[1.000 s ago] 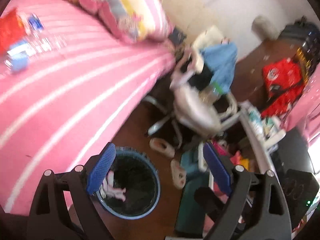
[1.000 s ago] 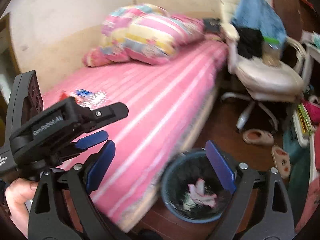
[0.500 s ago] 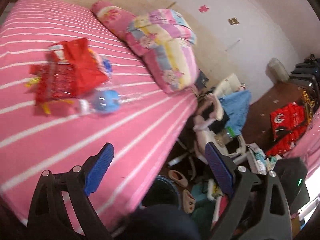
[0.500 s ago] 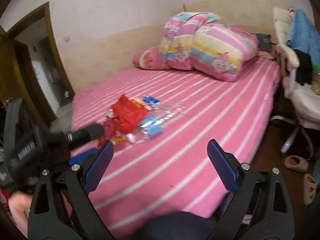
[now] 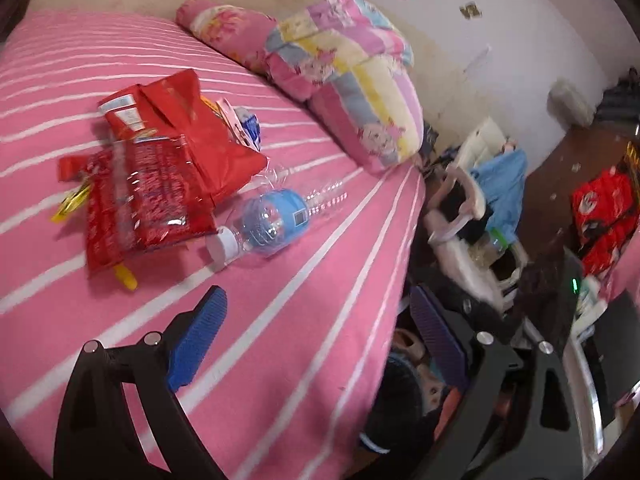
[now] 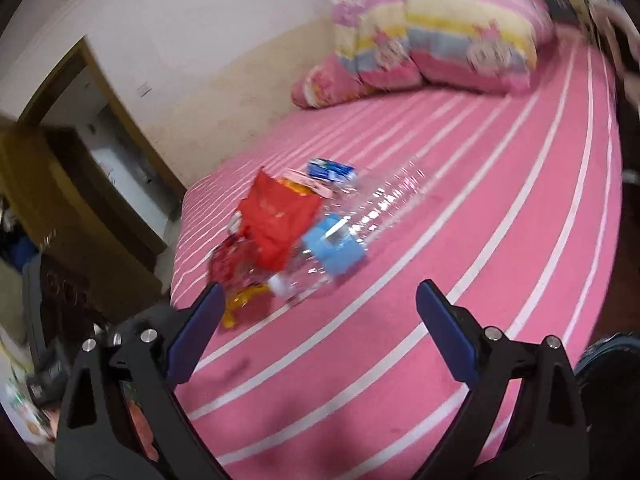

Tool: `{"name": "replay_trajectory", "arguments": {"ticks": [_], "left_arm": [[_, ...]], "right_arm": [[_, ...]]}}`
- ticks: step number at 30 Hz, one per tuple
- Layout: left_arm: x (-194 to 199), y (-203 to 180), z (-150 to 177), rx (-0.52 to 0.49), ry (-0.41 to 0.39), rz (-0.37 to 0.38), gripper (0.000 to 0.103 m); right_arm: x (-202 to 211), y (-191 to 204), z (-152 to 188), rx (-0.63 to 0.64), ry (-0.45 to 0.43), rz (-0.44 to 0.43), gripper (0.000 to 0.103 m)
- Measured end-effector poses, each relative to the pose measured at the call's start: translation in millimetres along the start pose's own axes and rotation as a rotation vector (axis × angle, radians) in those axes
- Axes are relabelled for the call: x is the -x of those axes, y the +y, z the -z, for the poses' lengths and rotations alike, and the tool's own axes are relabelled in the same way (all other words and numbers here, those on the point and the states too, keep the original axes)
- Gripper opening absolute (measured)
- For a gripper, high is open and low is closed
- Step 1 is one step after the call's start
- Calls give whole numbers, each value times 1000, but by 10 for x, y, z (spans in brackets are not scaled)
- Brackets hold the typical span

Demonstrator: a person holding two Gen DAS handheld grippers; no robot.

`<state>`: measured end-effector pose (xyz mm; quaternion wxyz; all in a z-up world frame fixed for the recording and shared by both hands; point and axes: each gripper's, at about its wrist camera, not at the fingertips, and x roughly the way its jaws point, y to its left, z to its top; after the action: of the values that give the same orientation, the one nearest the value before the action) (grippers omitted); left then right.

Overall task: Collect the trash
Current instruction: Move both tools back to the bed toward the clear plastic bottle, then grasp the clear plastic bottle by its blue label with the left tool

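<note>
Left gripper: blue-padded jaws wide apart, nothing between them; it hangs over the near part of the bed, the trash pile ahead at about 11 o'clock.
Right gripper: jaws spread wide, empty; the trash sits ahead at about 12 o'clock, just beyond its left fingertip.
Bed: pink cover with thin white stripes; carries all the trash seen here.
Trash pile: clustered on the bed, well apart from the pillows, pieces touching or overlapping.
Red snack bag: crumpled, at the far side of the pile; in the right wrist view it stands up in a peak, blurred.
Clear red wrapper: glossy, lying flat, partly overlapping the red snack bag at its 7 o'clock side.
Plastic bottle: clear, blue label, white cap pointing toward the camera; lies on its side at 3 o'clock of the clear red wrapper, touching the bag's corner. Right wrist view: same bottle, smeared by motion.
Yellow scrap: pokes out under the wrapper's near edge.
Blue-and-white packet: small, behind the red snack bag; detail too small to read.
Pillows: pink and pastel pile at the bed's far end, 1 o'clock.
Chair: pale office chair beside the bed at 3 o'clock, blue cloth draped on it.
Bin: dark, blue-rimmed, on the floor just beside the bed edge at 5 o'clock; contents cannot be made out.
</note>
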<state>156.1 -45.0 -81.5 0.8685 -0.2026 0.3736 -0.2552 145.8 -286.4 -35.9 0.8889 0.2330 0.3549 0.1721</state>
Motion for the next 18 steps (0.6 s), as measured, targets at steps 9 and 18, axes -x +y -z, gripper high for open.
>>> {"name": "replay_trajectory", "arguments": {"ticks": [9, 18], "left_arm": [[-520, -15, -338, -122, 27, -16, 90], [-1046, 164, -531, -189, 125, -84, 90]], "right_arm": [[-776, -866, -246, -489, 183, -262, 95], [-1045, -852, -500, -434, 200, -251, 95]]}}
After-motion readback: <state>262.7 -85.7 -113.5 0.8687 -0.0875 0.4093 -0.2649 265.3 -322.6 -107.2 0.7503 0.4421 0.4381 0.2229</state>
